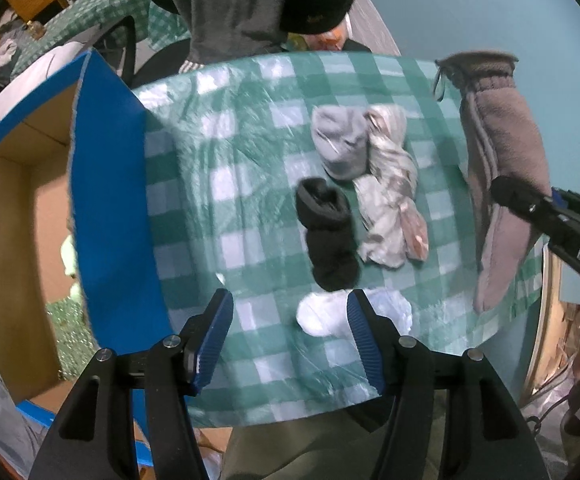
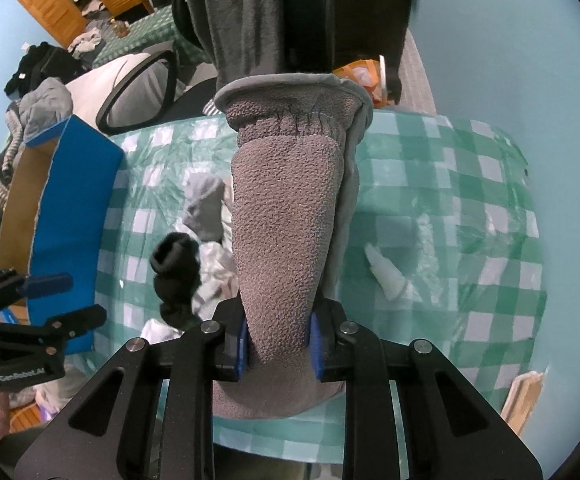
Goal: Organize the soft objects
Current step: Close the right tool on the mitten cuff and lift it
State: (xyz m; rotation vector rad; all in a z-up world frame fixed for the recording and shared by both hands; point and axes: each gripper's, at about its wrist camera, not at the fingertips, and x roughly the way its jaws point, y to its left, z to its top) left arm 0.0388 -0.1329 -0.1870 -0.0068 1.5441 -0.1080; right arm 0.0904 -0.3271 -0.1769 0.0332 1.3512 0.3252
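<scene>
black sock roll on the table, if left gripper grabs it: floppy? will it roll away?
The black sock roll is likely soft and compressible: it looks like bunched knit with a folded cuff. It probably won't roll far; it is lumpy and lies on a wrinkled tablecloth. It may partly unroll when lifted, so the left gripper, now open, should pinch mid-bundle.

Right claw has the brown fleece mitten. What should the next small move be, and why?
Probably carry the mitten left toward the blue box. The right claw is shut on it, lifted above the table; the box stands open at the left edge.
</scene>
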